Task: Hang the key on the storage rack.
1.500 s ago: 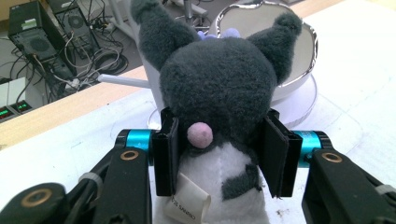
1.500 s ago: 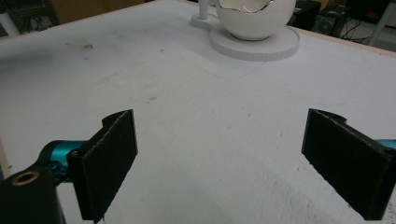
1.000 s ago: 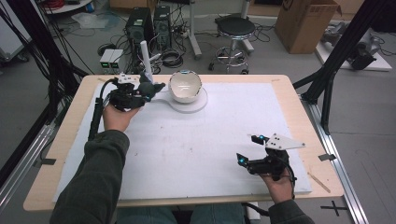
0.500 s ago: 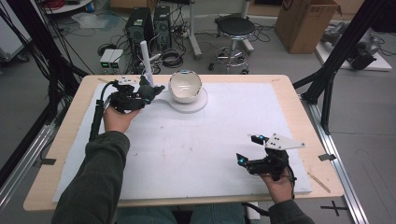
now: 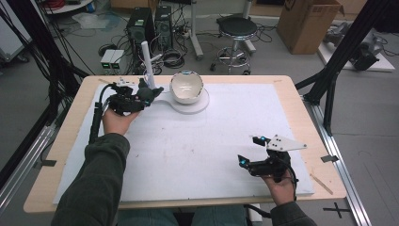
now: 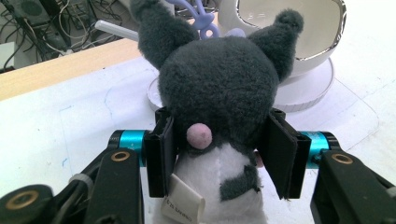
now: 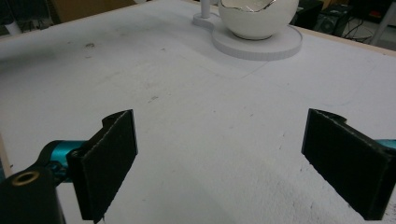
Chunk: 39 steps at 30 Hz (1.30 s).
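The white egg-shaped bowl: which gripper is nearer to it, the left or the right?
The left. The left gripper sits just beside the white egg-shaped bowl, with a dark plush toy between its jaws. The right gripper rests far off at the table's near edge.

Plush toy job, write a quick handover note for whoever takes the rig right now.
Left gripper: jaws have just been opening around the dark plush toy; its left pad still touches the toy, the right pad stands clear.
Right gripper: open, nothing between the jaws, over the white mat near the person.
The toy sits on the mat beside the white egg-shaped bowl on its round base.
Done: toy brought next to the bowl.
Left: probably free the toy and draw the left gripper back.
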Each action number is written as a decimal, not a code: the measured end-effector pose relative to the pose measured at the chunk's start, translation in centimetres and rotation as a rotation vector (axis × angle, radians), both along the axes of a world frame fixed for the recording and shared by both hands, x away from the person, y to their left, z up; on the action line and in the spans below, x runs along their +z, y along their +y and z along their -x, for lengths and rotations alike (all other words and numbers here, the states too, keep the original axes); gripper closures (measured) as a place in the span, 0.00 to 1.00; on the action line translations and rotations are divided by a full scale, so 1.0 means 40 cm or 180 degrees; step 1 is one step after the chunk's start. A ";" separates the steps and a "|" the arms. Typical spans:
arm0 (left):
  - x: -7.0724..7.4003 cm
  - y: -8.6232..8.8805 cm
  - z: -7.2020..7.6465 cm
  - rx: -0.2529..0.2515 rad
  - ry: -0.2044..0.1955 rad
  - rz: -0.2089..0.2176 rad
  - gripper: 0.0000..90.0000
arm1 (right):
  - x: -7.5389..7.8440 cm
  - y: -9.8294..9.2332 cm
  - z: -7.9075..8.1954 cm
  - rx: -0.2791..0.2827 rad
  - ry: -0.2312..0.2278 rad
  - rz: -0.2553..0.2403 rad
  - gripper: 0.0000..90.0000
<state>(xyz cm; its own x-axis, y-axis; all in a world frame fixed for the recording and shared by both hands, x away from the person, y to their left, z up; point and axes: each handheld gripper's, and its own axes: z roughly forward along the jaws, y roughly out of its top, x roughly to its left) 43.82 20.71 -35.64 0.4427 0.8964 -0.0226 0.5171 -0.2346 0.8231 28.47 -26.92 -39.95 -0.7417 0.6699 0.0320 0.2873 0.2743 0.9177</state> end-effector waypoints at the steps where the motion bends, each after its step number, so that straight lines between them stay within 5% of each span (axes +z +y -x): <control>1: 0.000 0.000 0.000 -0.0007 0.0004 -0.0007 0.55 | 0.000 0.000 0.001 0.0004 0.0021 -0.0006 0.11; 39: -0.004 0.015 0.005 0.0070 -0.0019 0.0124 0.43 | 0.003 -0.003 0.001 0.0001 -0.0010 -0.0018 0.11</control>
